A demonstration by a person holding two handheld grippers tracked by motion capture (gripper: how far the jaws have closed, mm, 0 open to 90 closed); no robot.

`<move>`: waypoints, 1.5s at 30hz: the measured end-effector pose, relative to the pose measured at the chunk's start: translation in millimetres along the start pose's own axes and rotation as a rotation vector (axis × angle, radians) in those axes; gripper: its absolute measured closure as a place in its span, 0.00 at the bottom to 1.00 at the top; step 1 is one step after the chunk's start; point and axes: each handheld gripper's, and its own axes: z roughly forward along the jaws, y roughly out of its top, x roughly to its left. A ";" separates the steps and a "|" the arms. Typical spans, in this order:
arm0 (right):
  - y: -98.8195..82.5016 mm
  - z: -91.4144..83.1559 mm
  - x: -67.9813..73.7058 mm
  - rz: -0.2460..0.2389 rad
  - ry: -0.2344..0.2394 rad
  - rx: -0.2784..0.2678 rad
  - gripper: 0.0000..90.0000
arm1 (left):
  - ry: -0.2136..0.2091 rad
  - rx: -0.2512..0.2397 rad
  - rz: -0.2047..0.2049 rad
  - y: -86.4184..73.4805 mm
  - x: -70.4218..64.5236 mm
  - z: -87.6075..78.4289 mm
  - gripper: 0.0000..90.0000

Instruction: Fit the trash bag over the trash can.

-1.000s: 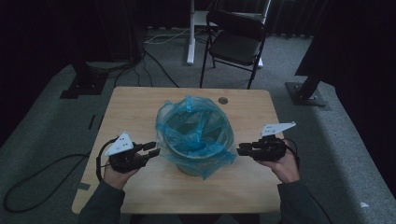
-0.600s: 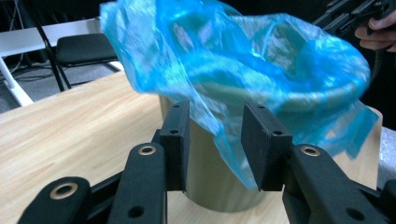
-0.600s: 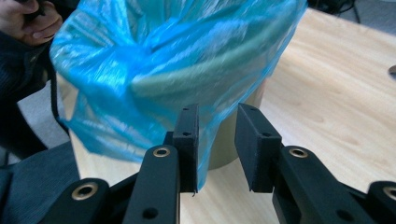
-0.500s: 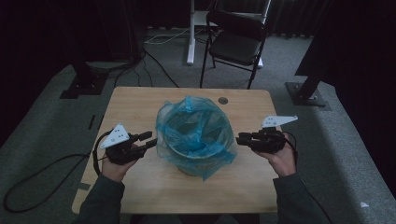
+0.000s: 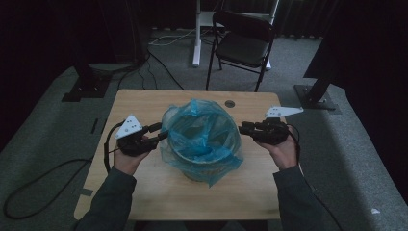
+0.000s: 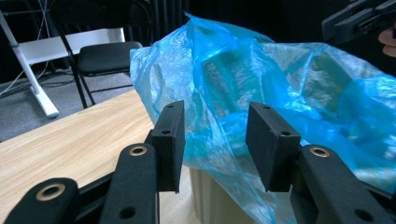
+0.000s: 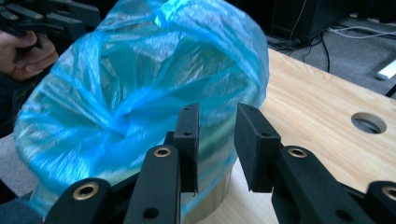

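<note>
Blue plastic bag (image 5: 199,137) lines a pale round bin (image 5: 202,168) standing mid-table on the wooden table (image 5: 144,192), bag edges draped loosely over the rim and down the bin's outside. Left gripper (image 5: 156,134) sits just beside the bag's left edge; its jaws have just been opening and now stand apart, with a fold of blue film hanging between them in the left gripper view, pads (image 6: 170,140) not pressing it. Right gripper (image 5: 244,129) held close to the bag's right edge, jaws parted, nothing clamped; bag and bin wall lie just beyond them. Folding chair (image 5: 243,45) stands behind the table
</note>
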 end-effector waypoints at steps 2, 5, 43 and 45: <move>2.0 1.7 -0.6 0.000 0.000 -0.003 0.78 | 0.006 0.001 -0.008 0.4 1.6 3.1 0.64; 8.6 9.4 -4.1 0.000 -0.010 -0.015 0.72 | 0.008 -0.004 -0.029 0.5 5.9 8.5 0.64; 45.2 82.3 -38.2 0.036 -0.087 0.063 0.97 | 0.129 0.039 -0.067 10.8 37.5 52.3 0.99; 45.4 83.4 -40.0 0.051 -0.088 0.060 0.97 | 0.133 0.042 -0.069 10.7 38.8 54.4 0.99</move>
